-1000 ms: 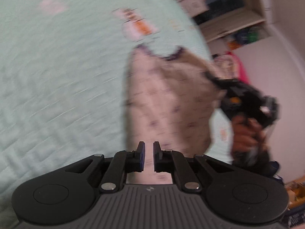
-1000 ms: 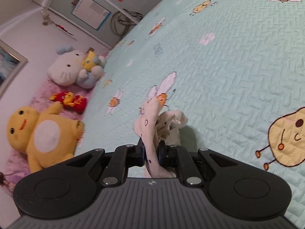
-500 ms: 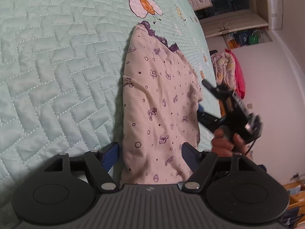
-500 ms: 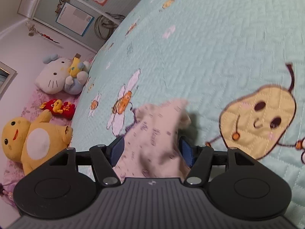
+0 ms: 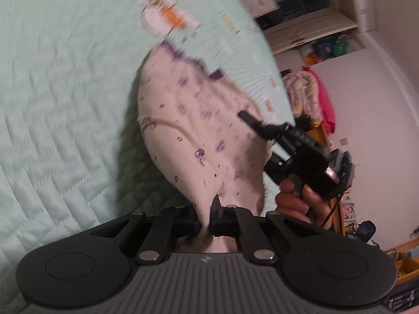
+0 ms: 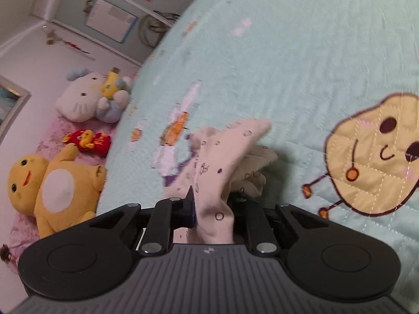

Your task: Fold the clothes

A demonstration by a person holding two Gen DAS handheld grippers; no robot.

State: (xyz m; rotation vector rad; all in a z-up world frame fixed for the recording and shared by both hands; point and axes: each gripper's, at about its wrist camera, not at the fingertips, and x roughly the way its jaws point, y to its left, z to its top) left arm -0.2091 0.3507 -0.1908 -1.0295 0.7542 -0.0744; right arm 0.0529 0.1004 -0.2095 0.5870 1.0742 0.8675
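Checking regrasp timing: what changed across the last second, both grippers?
Both let go of the garment half a second ago, jaws wide, then regrasped. Left gripper is shut on its near edge; right gripper is closing on a bunched fold. The garment stayed on the bedspread.

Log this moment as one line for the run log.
step: fold clothes | left hand-held gripper: shut on garment | right hand-held gripper: closing on garment | surface: green quilt
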